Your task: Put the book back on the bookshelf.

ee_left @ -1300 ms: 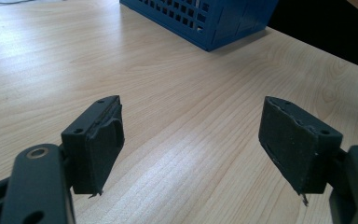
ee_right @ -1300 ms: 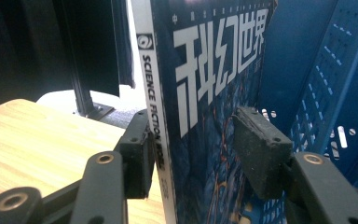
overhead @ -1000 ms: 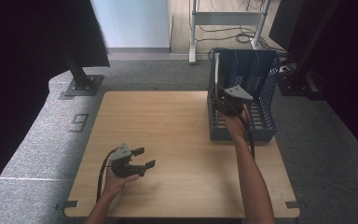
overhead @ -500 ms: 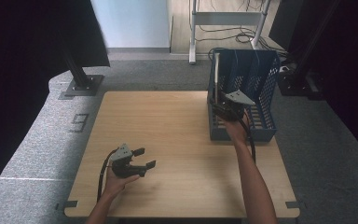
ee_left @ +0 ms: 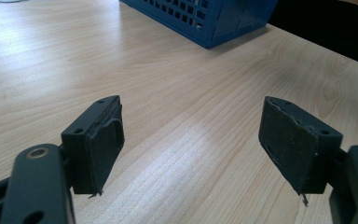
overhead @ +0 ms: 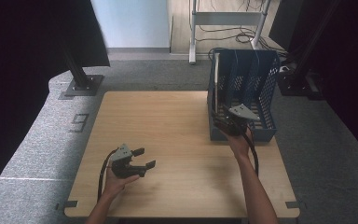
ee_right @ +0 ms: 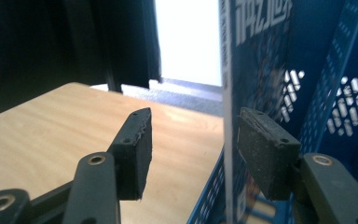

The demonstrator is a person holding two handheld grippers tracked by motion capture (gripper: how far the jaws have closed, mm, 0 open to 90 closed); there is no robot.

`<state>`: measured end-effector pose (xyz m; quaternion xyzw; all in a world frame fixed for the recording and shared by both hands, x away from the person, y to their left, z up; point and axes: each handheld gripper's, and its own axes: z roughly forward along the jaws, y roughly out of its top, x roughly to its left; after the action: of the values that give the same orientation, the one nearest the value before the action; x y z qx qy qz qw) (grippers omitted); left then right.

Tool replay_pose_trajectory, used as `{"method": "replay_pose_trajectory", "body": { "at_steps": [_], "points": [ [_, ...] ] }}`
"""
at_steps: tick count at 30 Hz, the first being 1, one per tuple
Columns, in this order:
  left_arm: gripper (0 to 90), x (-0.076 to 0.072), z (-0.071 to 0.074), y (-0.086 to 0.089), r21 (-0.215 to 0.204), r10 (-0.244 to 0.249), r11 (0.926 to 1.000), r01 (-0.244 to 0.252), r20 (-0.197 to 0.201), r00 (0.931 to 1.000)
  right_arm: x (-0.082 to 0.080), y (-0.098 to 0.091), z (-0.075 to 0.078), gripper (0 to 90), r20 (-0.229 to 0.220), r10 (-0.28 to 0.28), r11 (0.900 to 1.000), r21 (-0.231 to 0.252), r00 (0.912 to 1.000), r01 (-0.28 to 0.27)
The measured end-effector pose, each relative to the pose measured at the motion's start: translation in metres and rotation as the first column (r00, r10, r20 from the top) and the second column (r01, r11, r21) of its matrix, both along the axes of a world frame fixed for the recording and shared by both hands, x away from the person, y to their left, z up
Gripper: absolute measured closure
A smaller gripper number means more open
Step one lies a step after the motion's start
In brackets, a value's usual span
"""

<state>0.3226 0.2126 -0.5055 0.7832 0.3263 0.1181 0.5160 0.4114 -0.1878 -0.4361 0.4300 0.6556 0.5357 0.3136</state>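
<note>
A blue mesh file rack [overhead: 261, 88] stands on the right of the wooden table [overhead: 168, 121]. In its left slot a thin book [overhead: 216, 79] with a blue cover [ee_right: 256, 56] stands upright. My right gripper [overhead: 220, 117] is at the rack's front left corner. In the right gripper view its jaws [ee_right: 193, 116] are open astride the book's edge [ee_right: 226, 140]. The right pad [ee_right: 261, 149] is close beside the book and the left pad [ee_right: 137, 149] is well clear. My left gripper [overhead: 144, 157] rests near the table's front left, open and empty [ee_left: 191, 105].
The rack's corner [ee_left: 214, 18] shows far ahead in the left gripper view. Grey carpet [overhead: 51, 140] surrounds the table. A black stand base [overhead: 81, 84] sits back left, and a white desk frame with cables [overhead: 223, 28] is behind the rack.
My right gripper has moved toward the person and slightly down along the rack's front left corner. The left gripper has stayed put.
</note>
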Motion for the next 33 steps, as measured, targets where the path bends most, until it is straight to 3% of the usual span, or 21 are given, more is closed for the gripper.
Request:
{"method": "replay_pose_trajectory", "body": {
  "at_steps": [5, 13, 29, 33],
  "points": [
    [22.1, 0.000, -0.001, -0.001, 0.003, -0.001, 1.0000, 0.001, -0.004, 1.0000, -0.018, -0.003, -0.007, 44.7, 0.007, 0.013, 0.9999, 0.001, 0.9999, -0.013],
    [22.1, -0.001, -0.001, -0.001, 0.002, 0.000, 1.0000, 0.000, -0.003, 1.0000, -0.041, -0.008, -0.021, 44.6, -0.017, 0.033, 0.9994, -0.006, 0.9993, -0.033],
    [22.2, 0.000, -0.003, -0.003, 0.013, 0.001, 0.9999, -0.001, -0.019, 0.9998, -0.090, -0.010, -0.058, 44.2, -0.094, 0.109, 0.9934, -0.025, 0.9896, -0.112],
    [22.2, 0.000, -0.004, -0.004, 0.017, 0.000, 0.9999, 0.000, -0.025, 0.9997, -0.097, -0.012, -0.077, 43.9, -0.141, 0.121, 0.9912, -0.035, 0.9825, -0.128]
  ]
}}
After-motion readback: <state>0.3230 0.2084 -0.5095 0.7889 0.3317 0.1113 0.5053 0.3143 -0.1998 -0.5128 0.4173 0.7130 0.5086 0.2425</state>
